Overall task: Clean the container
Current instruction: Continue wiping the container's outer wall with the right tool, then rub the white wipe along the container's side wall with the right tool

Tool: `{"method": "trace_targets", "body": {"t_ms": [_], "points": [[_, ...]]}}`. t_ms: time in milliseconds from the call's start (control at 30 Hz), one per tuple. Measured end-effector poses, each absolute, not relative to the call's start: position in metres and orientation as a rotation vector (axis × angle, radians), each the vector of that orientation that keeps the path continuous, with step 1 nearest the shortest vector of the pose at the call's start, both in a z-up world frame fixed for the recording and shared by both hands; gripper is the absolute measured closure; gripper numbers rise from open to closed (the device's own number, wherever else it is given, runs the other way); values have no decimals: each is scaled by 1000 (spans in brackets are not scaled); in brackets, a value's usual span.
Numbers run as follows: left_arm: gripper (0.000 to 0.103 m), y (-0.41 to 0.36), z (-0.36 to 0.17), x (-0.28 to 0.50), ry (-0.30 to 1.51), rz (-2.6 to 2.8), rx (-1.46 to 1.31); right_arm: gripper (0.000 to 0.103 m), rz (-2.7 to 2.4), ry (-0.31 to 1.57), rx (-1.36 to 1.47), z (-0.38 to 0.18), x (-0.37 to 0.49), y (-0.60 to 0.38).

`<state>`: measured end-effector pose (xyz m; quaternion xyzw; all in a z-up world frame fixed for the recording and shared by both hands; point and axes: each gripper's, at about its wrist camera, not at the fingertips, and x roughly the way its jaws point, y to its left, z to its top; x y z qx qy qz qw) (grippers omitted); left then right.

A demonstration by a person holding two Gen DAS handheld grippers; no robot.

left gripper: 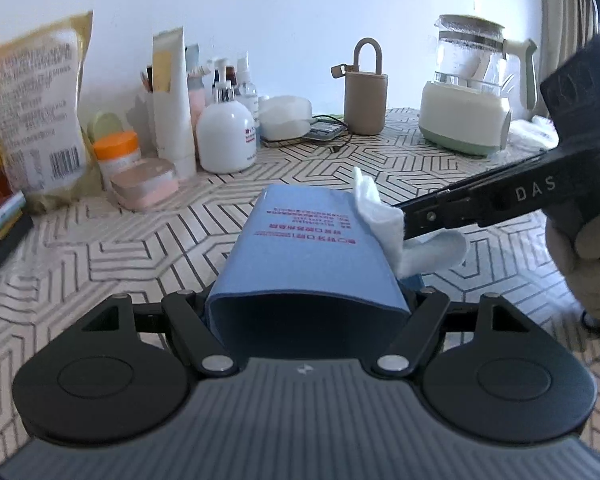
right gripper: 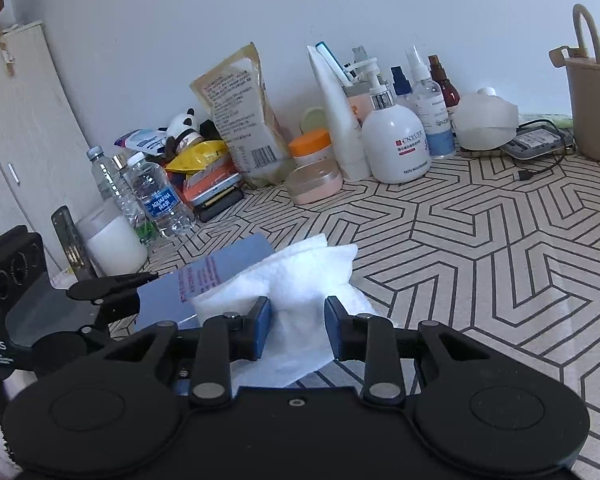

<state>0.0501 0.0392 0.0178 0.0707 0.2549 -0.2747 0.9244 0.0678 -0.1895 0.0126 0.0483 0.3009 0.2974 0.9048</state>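
My left gripper is shut on a blue container with red print, held on its side, open mouth toward the camera. My right gripper is shut on a white cloth, pressed against the container's right side. In the left wrist view the cloth rests on the container's upper right edge, with the right gripper reaching in from the right. The left gripper shows at the left of the right wrist view.
A patterned tablecloth covers the table. Along the wall stand a white pump bottle, tubes, spray bottles, a food pouch, water bottles, a beige canister and a glass kettle. A cable lies at back right.
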Motion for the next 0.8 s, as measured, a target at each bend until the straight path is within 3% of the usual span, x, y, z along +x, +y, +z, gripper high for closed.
{"method": "trace_targets", "body": {"t_ms": [233, 800], "points": [[29, 50, 14, 67, 542, -573, 110, 77, 661, 599, 48, 15, 61, -181], [29, 49, 14, 68, 546, -573, 131, 77, 849, 556, 114, 26, 49, -183]]}}
